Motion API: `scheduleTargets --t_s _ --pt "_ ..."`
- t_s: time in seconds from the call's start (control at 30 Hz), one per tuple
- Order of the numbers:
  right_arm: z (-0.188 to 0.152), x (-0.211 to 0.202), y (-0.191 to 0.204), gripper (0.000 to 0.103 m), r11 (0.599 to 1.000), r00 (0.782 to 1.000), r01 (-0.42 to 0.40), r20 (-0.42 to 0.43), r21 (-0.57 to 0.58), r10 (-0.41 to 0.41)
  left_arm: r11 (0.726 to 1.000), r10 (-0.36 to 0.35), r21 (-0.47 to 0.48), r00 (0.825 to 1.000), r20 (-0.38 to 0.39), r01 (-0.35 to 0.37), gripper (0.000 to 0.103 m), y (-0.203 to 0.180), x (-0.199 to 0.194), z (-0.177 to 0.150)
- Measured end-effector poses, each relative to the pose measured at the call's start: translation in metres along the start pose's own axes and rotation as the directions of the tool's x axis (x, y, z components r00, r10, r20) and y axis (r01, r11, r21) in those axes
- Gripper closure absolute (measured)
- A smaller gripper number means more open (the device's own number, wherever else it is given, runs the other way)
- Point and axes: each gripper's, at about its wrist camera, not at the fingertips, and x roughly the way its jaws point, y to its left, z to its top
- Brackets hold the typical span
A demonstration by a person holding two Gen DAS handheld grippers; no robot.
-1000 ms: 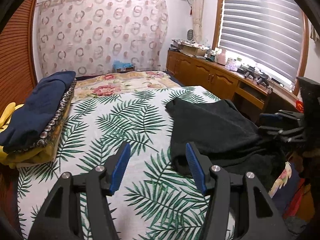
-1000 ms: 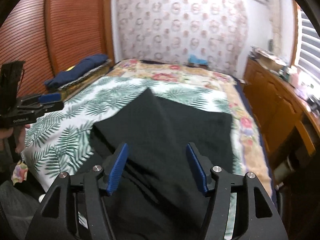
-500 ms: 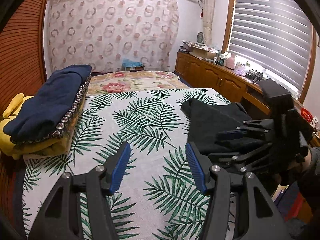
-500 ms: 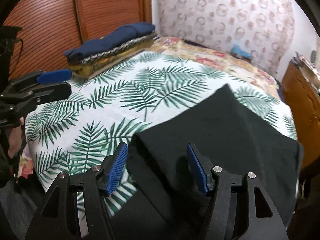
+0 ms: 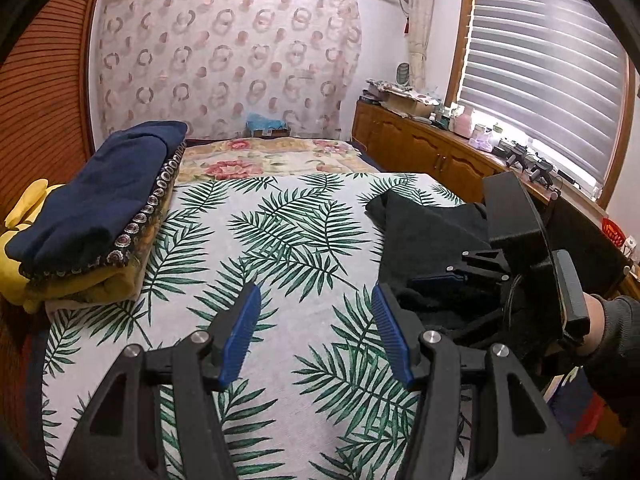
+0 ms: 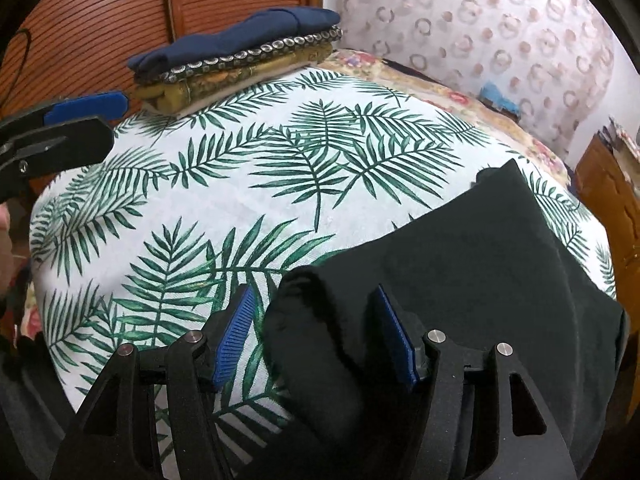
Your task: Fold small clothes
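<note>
The right gripper (image 6: 314, 334) has swung down to the dark garment (image 6: 460, 280); its spread jaws straddle the near rolled corner, ungripped. The left gripper (image 5: 316, 334), also spread and empty, hovers over bare bed (image 5: 280, 240), the garment off to its right.

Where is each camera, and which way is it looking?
Left wrist: sits on the left gripper, looking along its open fingers over the leaf-print bed toward the curtain and window; the right gripper and the hand holding it show at the right.
Right wrist: sits on the right gripper, tilted down at the black cloth, a fold of it between the open fingers; the left gripper shows at the left.
Both share the bed, the black cloth, the folded stack and the curtain.
</note>
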Motion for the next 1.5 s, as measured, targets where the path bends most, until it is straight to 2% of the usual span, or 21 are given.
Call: scheduleTargets --t_s 0.03,0.1,0.13,0.17,0.23,0.27,0.33,0.43,0.57,0.73,1.07,1.17,1.23,1.27,1.4,1.5 --pt "0.001 0.001 0.001 0.041 1.000 1.000 0.007 0.003 -0.006 -0.007 1.000 -0.001 0.001 1.000 0.000 0.001 0.047 0.000 0.000 -0.001" --pt "0.000 0.001 0.001 0.049 1.000 1.000 0.019 0.011 -0.005 -0.019 1.000 -0.003 0.004 1.000 -0.002 0.003 0.047 0.000 0.000 -0.002" --pt "0.001 -0.001 0.000 0.058 1.000 1.000 0.027 0.016 -0.002 -0.027 1.000 -0.004 0.005 1.000 -0.004 0.004 0.047 -0.001 0.001 -0.003" --pt "0.001 -0.001 -0.001 0.073 0.999 0.999 0.032 0.020 0.001 -0.032 1.000 -0.005 0.007 1.000 -0.006 0.005 0.047 -0.001 0.001 -0.003" --pt "0.002 -0.003 -0.005 0.094 0.998 0.998 0.062 0.027 0.002 -0.063 1.000 -0.006 0.009 1.000 -0.008 0.006 0.047 -0.003 0.001 -0.004" --pt "0.002 -0.005 -0.009 0.097 0.998 0.998 0.054 0.031 0.013 -0.054 1.000 -0.008 0.011 1.000 -0.011 0.008 0.047 -0.004 0.002 -0.004" --pt "0.004 -0.016 -0.017 0.098 0.998 0.997 0.040 0.057 0.040 -0.042 1.000 -0.011 0.017 1.000 -0.016 0.012 0.047 -0.006 0.003 -0.005" --pt "0.009 -0.045 -0.032 0.098 0.996 0.989 0.073 0.124 0.060 -0.080 0.999 -0.018 0.026 1.000 -0.023 0.018 0.047 -0.011 0.005 -0.005" --pt "0.014 -0.089 -0.073 0.098 0.983 0.967 0.148 0.190 0.110 -0.167 0.999 -0.031 0.034 0.999 -0.029 0.032 0.047 -0.018 0.008 -0.005" --pt "0.014 -0.122 -0.130 0.098 0.951 0.935 0.265 0.197 0.163 -0.294 0.998 -0.041 0.047 0.998 -0.037 0.042 0.047 -0.025 0.010 -0.005" --pt "0.001 -0.105 -0.213 0.098 0.877 0.891 0.428 0.063 0.219 -0.450 0.996 -0.056 0.063 0.996 -0.063 0.060 0.047 -0.034 0.015 -0.008" --pt "-0.007 -0.096 -0.229 0.096 0.834 0.859 0.496 0.002 0.241 -0.511 0.995 -0.064 0.068 0.995 -0.072 0.069 0.047 -0.037 0.018 -0.009" --pt "-0.013 -0.094 -0.237 0.086 0.798 0.833 0.541 -0.038 0.264 -0.552 0.994 -0.071 0.072 0.994 -0.079 0.076 0.047 -0.040 0.020 -0.010" --pt "-0.016 -0.096 -0.239 0.085 0.788 0.826 0.551 -0.045 0.275 -0.562 0.994 -0.075 0.074 0.994 -0.081 0.081 0.047 -0.041 0.021 -0.011" --pt "-0.029 -0.118 -0.231 0.081 0.798 0.839 0.523 -0.014 0.299 -0.545 0.991 -0.095 0.087 0.991 -0.094 0.104 0.047 -0.050 0.023 -0.013" --pt "-0.040 -0.140 -0.210 0.066 0.837 0.871 0.459 0.034 0.297 -0.490 0.987 -0.113 0.101 0.988 -0.103 0.123 0.047 -0.060 0.025 -0.014"
